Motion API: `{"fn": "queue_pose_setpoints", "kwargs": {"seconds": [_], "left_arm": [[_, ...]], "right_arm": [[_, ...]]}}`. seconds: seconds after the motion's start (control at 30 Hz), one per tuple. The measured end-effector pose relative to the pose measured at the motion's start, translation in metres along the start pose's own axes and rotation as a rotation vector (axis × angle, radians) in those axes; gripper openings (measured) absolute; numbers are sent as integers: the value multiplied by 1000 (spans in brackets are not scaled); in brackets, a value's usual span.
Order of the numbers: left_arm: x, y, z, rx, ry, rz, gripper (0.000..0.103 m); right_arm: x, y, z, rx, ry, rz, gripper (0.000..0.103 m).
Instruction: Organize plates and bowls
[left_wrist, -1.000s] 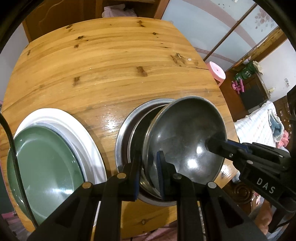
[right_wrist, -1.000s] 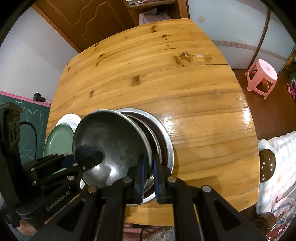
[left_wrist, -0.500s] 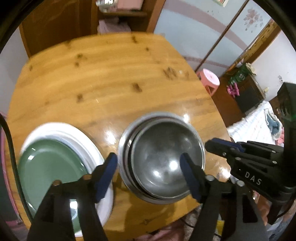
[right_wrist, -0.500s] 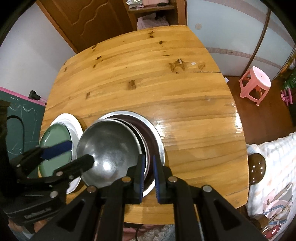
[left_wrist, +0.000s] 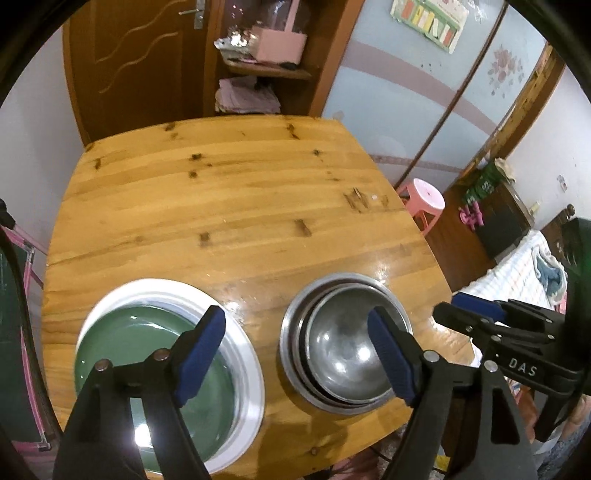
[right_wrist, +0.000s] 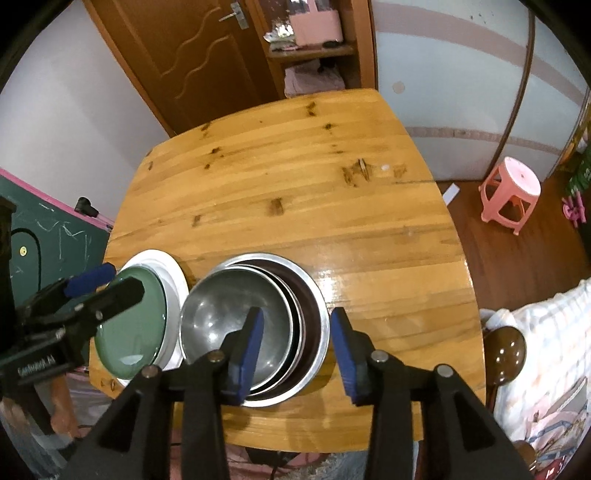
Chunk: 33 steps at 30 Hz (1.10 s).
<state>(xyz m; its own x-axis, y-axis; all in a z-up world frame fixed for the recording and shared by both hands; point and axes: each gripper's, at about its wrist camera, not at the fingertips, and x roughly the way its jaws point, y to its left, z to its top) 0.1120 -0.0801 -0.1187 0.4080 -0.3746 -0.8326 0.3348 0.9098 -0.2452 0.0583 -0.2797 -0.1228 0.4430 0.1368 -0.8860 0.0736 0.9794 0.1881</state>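
Letting go now — my left gripper (left_wrist: 297, 347) and right gripper (right_wrist: 297, 345) just opened, both empty; the shiny steel bowl (left_wrist: 345, 345) sits nested in the stack at the wooden table's (left_wrist: 236, 206) near edge, so bowls look sorted.

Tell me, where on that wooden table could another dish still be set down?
The whole far stretch of the table, from the dishes to the edge by the door, is bare. So is the strip right of the steel bowls. The near-left corner is crowded: the bowls sit close beside the green plate on its white plate.
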Motion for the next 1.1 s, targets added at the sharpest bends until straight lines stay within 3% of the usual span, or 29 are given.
{"fn": "queue_pose_setpoints", "kwargs": {"seconds": [0.13,0.2,0.33,0.67,0.83,1.1], "left_arm": [[2,5,-2,-5,-4,0,85],[15,9,-6,-13,40,-16,85],[36,15,-16,-34,108,-65,85],[78,16,-30,-83,186,-184,84],[89,13,-28,-90,209,-220,72],[103,10,-29,-96,256,-248,66]], "right_arm": [[-4,1,-1,-19,-24,-5,50],[-3,0,-2,-25,-25,-2,52],[7,-3,-3,-23,-2,-1,52],[49,-12,-17,-5,114,14,52],[59,-13,-19,-1,139,8,52],[71,-14,-16,-3,173,15,52]]}}
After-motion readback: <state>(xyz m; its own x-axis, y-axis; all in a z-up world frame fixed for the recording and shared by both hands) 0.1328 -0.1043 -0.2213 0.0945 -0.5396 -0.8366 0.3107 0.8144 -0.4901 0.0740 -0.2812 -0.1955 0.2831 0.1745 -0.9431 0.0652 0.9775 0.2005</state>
